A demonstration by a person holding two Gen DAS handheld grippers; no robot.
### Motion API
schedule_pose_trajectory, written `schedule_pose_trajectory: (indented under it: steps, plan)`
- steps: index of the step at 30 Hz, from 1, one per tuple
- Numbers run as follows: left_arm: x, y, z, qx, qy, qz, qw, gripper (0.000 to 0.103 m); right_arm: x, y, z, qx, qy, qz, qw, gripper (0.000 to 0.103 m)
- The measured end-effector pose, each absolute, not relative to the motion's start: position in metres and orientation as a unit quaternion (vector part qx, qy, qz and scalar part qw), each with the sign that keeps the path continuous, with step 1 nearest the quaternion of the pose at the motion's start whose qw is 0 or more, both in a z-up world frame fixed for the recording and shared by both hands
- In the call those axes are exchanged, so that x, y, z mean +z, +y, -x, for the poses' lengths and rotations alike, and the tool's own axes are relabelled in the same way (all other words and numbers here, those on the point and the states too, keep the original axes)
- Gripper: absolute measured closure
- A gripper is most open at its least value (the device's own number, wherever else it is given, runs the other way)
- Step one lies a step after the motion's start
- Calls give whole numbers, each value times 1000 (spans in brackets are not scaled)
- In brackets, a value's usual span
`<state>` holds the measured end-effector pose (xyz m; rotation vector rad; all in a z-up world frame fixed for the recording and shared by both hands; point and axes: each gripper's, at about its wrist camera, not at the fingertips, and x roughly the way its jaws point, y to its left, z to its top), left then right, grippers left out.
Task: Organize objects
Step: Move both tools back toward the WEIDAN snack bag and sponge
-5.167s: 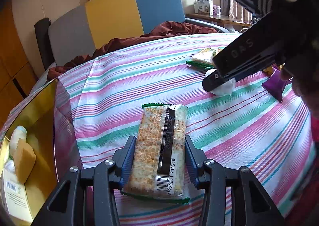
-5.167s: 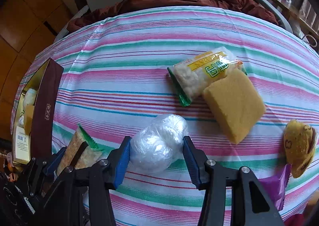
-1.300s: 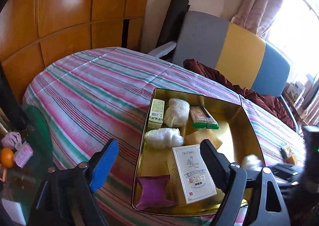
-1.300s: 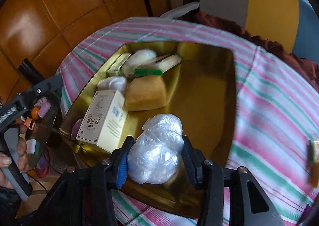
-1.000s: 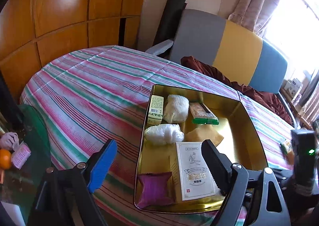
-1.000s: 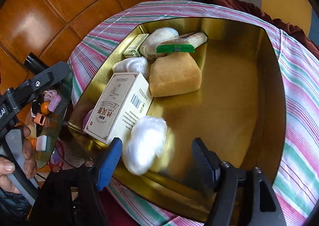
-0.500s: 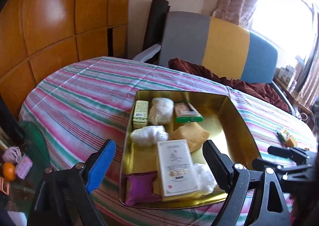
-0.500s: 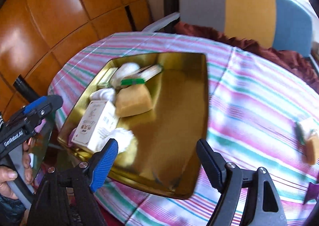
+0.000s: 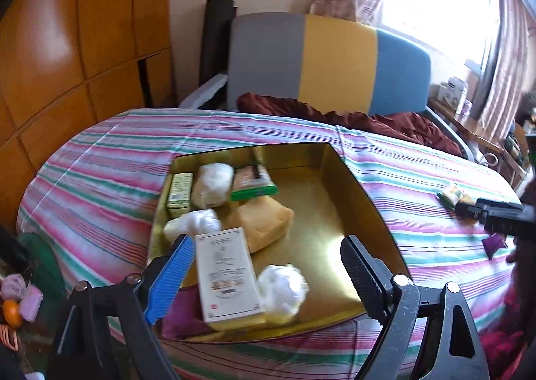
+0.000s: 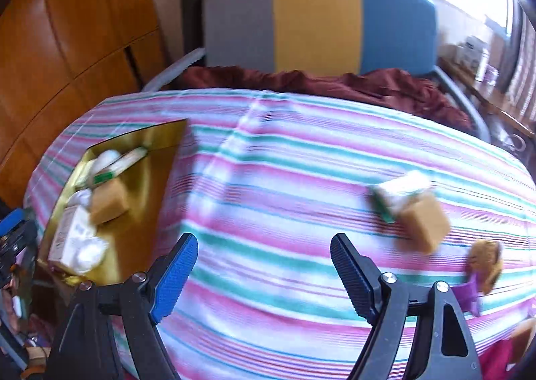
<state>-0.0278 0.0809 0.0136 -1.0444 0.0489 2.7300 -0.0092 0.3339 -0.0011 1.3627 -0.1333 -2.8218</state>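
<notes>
A gold tin tray (image 9: 365, 205) on the striped tablecloth holds a white box (image 9: 224, 272), a clear-wrapped white bundle (image 9: 283, 286), a yellow sponge (image 9: 264, 222), a green-edged snack pack (image 9: 253, 182), a purple pouch (image 9: 182, 313) and other small items. My left gripper (image 9: 268, 276) is open and empty above the tray's near end. My right gripper (image 10: 264, 274) is open and empty over bare cloth, right of the tray (image 10: 150, 199). On the cloth to its right lie a snack bag (image 10: 398, 195), a second sponge (image 10: 423, 224), a brown plush toy (image 10: 485, 262) and a purple item (image 10: 469, 293).
A grey, yellow and blue chair (image 9: 328, 61) with a dark red cloth (image 9: 351, 115) stands behind the table. Wooden panelling (image 9: 67, 45) is on the left. Small items sit on a low green surface (image 9: 20, 289) left of the table. The right gripper's body (image 9: 495, 215) shows at the left view's right edge.
My right gripper let the wrapped bundle go into the tray, opened, and swung right over the cloth. My left gripper stayed open and drew back a little from the tray.
</notes>
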Motion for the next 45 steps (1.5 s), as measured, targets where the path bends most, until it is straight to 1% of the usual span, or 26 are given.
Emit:
schedule_pose_trajectory:
  steps: [5,10,12,14,16,18,20,22,27,36,39,45]
  plan:
    - [16,104,27,926,30,355,126,13,8,403,10,-904,-51,-416,-81,20]
    - [21,135,25,922,53,349,162,13,4,484,5,-897,-91,-383,-201,19]
    - [22,149,24,919,64,344,179,13,-7,517,-5,-884,-140,-374,-243,18]
    - [22,163,24,915,72,345,194,13,-16,549,-19,-858,-226,-374,-269,18]
    - [20,180,27,909,80,351,211,14,-19,573,-40,-843,-311,-337,-283,18]
    - [16,198,28,901,87,358,228,14,-23,588,-54,-827,-349,-324,-298,18]
    - [13,218,29,893,95,364,246,14,-30,598,-60,-812,-388,-323,-293,18]
    - [9,237,30,887,106,368,259,14,-36,603,-62,-801,-410,-327,-287,18]
    - [-3,286,41,872,145,380,272,14,-39,606,-65,-797,-432,-321,-275,18]
    - [-27,356,83,861,204,378,274,14,-46,635,-108,-764,-519,-239,-298,18]
    - [-36,380,100,857,221,375,274,14,-49,636,-103,-765,-525,-247,-278,18]
    - [-53,433,123,844,269,350,306,14,-47,629,-84,-785,-506,-268,-236,18]
